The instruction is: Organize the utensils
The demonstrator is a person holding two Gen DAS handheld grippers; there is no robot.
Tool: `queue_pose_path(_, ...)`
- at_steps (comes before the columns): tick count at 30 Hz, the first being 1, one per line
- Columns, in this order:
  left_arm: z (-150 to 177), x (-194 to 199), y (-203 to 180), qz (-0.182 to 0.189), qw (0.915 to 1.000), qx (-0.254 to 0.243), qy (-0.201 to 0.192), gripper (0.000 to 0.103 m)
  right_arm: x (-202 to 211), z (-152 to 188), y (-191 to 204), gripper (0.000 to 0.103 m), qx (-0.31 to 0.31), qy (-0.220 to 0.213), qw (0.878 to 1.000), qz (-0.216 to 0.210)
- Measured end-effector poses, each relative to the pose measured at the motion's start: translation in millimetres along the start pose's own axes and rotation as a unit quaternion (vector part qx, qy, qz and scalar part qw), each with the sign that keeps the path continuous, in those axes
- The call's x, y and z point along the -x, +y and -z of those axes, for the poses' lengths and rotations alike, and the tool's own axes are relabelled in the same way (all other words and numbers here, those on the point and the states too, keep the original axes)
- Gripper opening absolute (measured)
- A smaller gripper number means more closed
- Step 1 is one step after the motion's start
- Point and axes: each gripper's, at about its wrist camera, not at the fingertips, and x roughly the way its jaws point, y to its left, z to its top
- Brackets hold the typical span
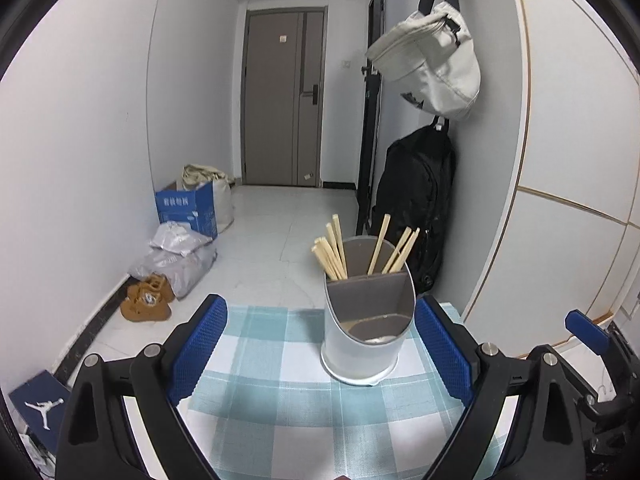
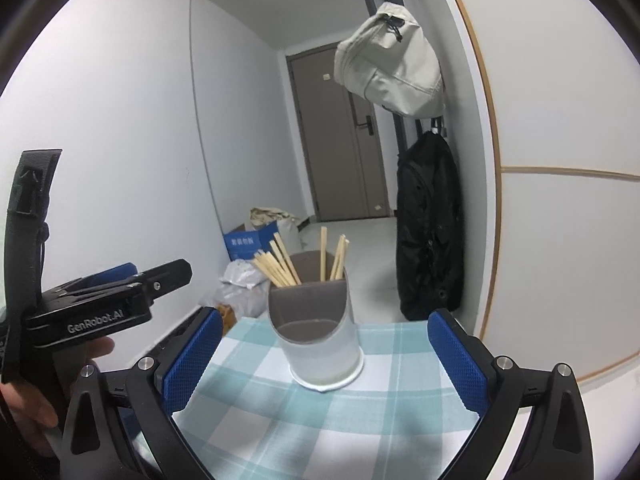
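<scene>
A grey cylindrical utensil holder (image 1: 364,344) with a low cut-away front stands on the blue-and-white checked tablecloth (image 1: 272,392). Several wooden chopsticks (image 1: 334,254) stand upright in its rear compartments; the front compartment looks empty. My left gripper (image 1: 320,304) is open, with the holder just ahead of its blue pads (image 1: 200,344), nearer the right one. In the right wrist view the same holder (image 2: 320,348) and chopsticks (image 2: 280,266) stand just beyond my open right gripper (image 2: 326,316). Nothing is held in either. The left gripper (image 2: 160,276) shows at the left, held by a hand (image 2: 32,400).
A black backpack (image 1: 416,208) stands against the right wall behind the table, and a pale bag (image 1: 432,56) hangs above it. On the floor at the left lie a blue box (image 1: 188,208), plastic bags (image 1: 176,260) and brown shoes (image 1: 146,304). A closed door (image 1: 284,96) ends the hallway.
</scene>
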Motion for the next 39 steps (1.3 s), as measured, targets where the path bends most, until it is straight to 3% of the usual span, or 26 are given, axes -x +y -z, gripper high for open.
queue_pose_path(6,7.9,-9.4,6.6,-0.009,0.9998,0.014,0.007,0.092,-5.0,7.9,-1.2,0.103,0.001,0.015,1.0,0.007)
queue_pose_path(13,12.6,-22.5,16.0,0.007,0.9979,0.04,0.051,0.092,-13.3,11.5,1.9,0.103,0.005,0.03,1.0,0.006)
queue_pose_path(39,12.9,-10.3,7.9,-0.011,0.9996,0.003,0.026,0.092,-12.5,12.4,-9.6,0.103,-0.02,0.036,0.998,0.038)
